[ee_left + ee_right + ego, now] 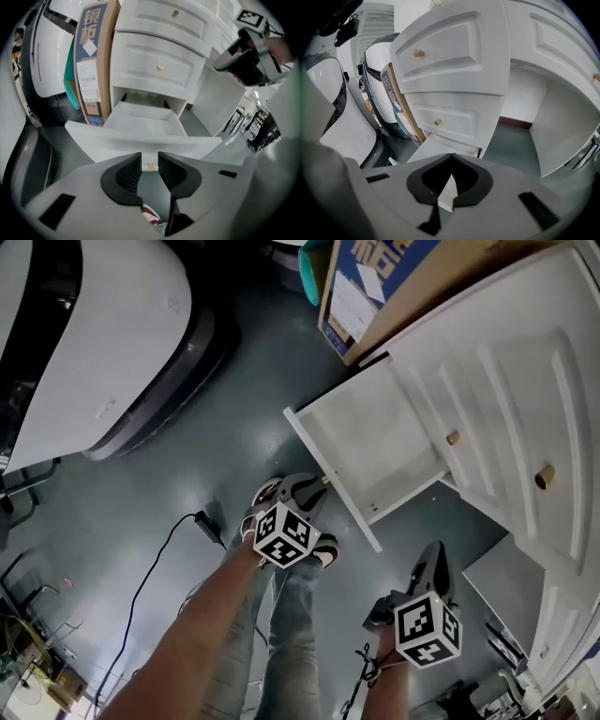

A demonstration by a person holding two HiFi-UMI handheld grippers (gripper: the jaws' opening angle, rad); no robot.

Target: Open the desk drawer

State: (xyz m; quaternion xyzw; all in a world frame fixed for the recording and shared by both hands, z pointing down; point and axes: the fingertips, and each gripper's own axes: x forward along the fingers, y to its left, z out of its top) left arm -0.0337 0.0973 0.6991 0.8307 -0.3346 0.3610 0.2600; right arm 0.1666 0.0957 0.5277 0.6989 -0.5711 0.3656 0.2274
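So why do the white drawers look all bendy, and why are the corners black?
In the left gripper view the wide lens bows the closed drawers and darkens the picture's corners; the right gripper view bends them the same way, with a dark rim too; the head view keeps the open drawer straighter, above a dim floor.

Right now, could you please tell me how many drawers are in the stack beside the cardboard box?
3: top drawer and middle drawer, both closed; bottom drawer, pulled open. Others may be out of view.
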